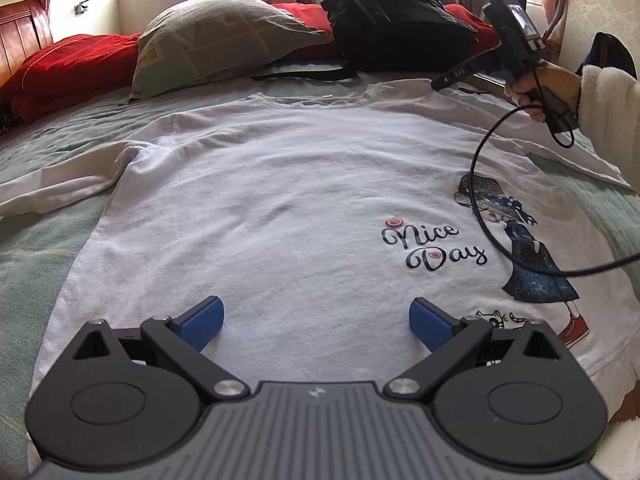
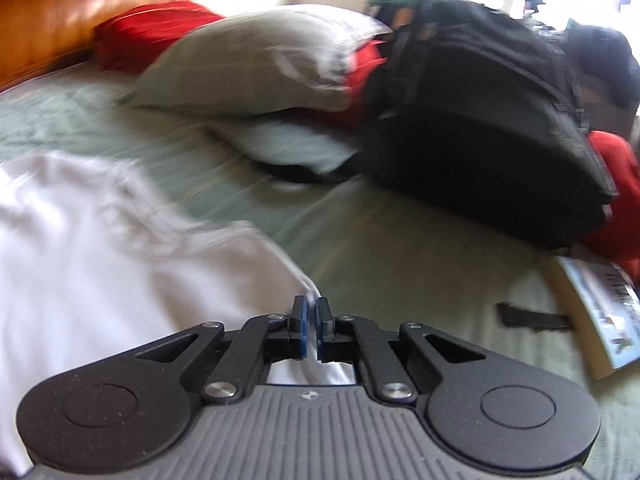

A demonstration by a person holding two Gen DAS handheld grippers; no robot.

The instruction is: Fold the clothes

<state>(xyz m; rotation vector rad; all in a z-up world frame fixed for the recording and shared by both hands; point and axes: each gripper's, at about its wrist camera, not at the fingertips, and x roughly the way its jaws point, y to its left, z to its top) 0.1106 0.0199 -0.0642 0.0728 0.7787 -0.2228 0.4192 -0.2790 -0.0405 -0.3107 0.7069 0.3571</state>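
white T-shirt point(image 1: 260, 200) flat, collar toward pillow point(image 1: 224, 36)

T-shirt point(image 1: 256, 200) flat on bed point(image 1: 36, 264), pillow point(image 1: 216, 36) behind it, backpack point(image 1: 396, 20) right of pillow.

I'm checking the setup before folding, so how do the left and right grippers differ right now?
The left gripper has its jaws wide open above the white T-shirt's hem; the right gripper is shut at the shirt's shoulder edge. Whether it pinches cloth is unclear. Both have blue pads and point down at the bed.
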